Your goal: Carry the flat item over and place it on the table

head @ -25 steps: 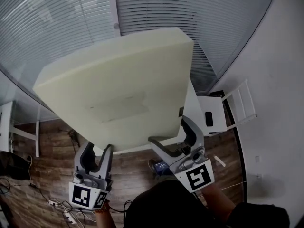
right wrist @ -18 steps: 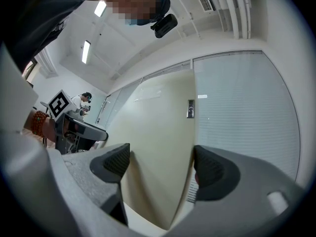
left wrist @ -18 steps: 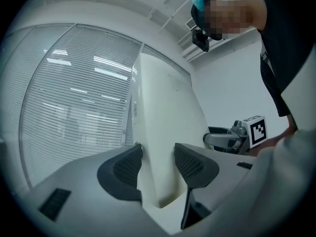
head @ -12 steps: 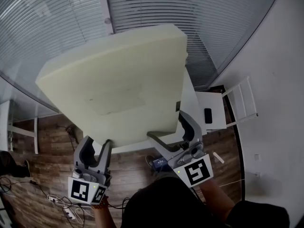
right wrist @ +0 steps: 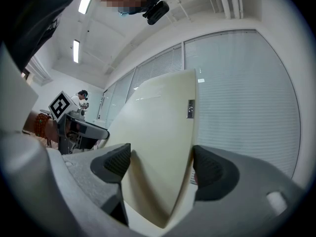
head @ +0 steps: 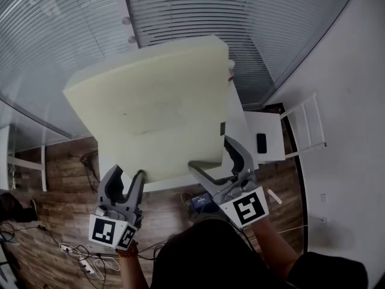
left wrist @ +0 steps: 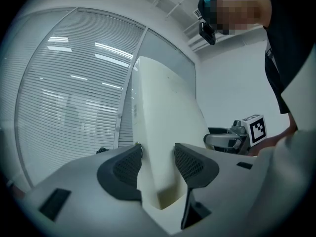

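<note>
A large, thick cream foam slab point(head: 156, 107) is held up by its near edge, tilted over a white table point(head: 236, 118) by the window. My left gripper point(head: 133, 184) is shut on the slab's near left corner. My right gripper point(head: 212, 161) is shut on its near right edge. In the left gripper view the slab point(left wrist: 163, 127) stands pinched between both pads of the left gripper point(left wrist: 158, 163). The right gripper view shows the slab point(right wrist: 158, 142) wedged between the jaws of the right gripper point(right wrist: 160, 164). Most of the table is hidden under the slab.
A white side stand point(head: 269, 138) with a black phone point(head: 261, 143) sits to the right, beside a white rack point(head: 308, 124) and the white wall. Window blinds point(head: 180, 11) run behind the table. Cables and a power strip point(head: 84, 265) lie on the wooden floor at lower left.
The slab has moved away from me toward the window and looks smaller. Both grippers went forward with it, still shut on its near edge.
</note>
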